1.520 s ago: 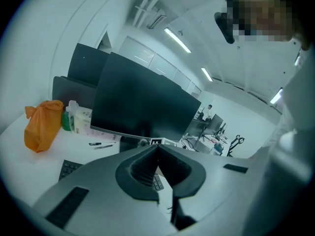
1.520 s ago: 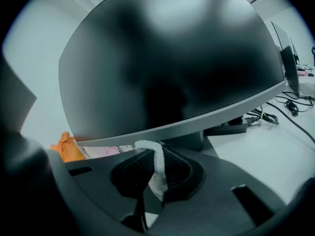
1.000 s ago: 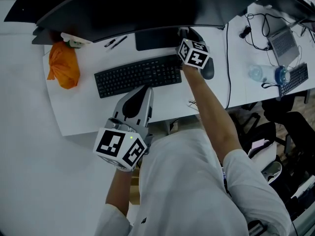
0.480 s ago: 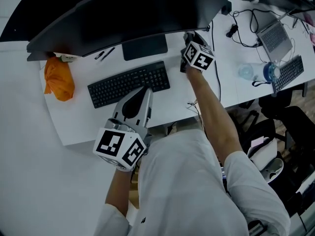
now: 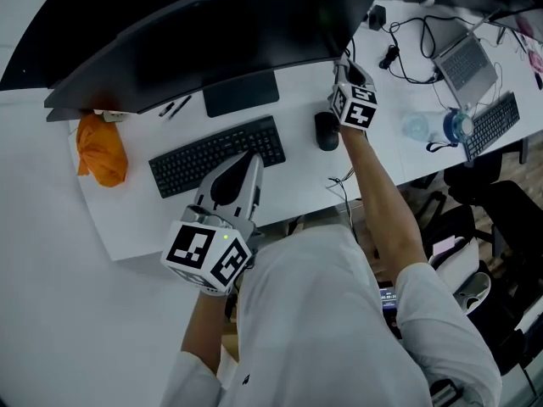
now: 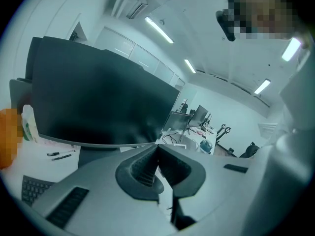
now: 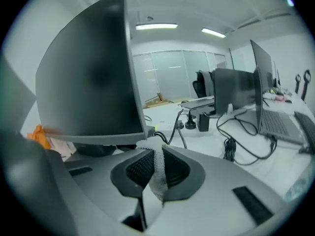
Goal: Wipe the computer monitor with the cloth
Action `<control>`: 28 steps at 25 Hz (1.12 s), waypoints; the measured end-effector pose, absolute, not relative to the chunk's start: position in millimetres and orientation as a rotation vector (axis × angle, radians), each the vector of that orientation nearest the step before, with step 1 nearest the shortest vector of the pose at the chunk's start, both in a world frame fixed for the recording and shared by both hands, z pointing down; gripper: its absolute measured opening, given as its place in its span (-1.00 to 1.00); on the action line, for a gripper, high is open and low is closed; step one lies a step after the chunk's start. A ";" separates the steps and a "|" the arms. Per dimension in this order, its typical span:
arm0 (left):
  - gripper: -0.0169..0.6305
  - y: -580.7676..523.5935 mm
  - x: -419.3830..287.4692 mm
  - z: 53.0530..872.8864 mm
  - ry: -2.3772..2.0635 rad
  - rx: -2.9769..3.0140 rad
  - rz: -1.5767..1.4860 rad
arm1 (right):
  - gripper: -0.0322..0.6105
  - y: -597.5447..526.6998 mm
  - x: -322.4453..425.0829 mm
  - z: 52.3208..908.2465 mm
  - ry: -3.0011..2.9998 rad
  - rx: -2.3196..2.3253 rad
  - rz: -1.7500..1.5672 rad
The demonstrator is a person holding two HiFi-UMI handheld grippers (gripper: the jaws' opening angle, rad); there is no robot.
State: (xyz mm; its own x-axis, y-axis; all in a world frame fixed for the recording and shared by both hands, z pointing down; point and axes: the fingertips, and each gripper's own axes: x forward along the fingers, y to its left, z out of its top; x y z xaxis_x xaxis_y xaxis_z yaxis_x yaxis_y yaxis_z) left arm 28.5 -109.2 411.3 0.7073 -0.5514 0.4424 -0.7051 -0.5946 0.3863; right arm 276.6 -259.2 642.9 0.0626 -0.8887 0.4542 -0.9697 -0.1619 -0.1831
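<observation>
My right gripper point(image 7: 155, 151) is pinching a thin fold of the white cloth point(image 7: 158, 173) between pressed jaws, with only a small tuft poking past the tips, just beside the right edge of the computer monitor point(image 7: 86, 77). With so little cloth showing, I am risking scraping bare jaws across the screen, or losing the fold under pressure. My left gripper point(image 6: 158, 156) is hanging closed and empty above the keyboard point(image 5: 216, 155), so nothing is bracing the monitor against a hard push.

White mesh-textured cloth point(image 7: 157, 171), black monitor point(image 5: 237, 32); orange bundle point(image 5: 100, 149), black keyboard point(image 5: 216, 155), white desk point(image 5: 136, 219)
</observation>
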 end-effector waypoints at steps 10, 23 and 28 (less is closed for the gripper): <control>-0.89 -111.1 36.8 407.0 -0.938 2.387 0.378 | -0.79 -263.1 274.0 553.7 -1.970 1.804 -0.066; -0.89 -107.2 39.7 380.2 -0.890 2.460 0.318 | -0.79 -262.3 268.9 382.9 -2.013 1.785 -0.560; -0.89 -106.8 33.7 367.5 -0.892 2.481 0.283 | -0.79 -258.8 259.1 323.8 -2.014 1.798 -0.708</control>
State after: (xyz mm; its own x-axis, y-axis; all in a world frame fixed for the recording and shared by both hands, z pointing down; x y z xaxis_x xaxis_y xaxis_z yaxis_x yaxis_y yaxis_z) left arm 33.7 -106.8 367.5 0.7657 -0.5422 0.3460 -0.6425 -0.6696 0.3725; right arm 259.1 -258.8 323.8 -0.1344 -0.9885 -0.0691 -0.8145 0.0704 0.5758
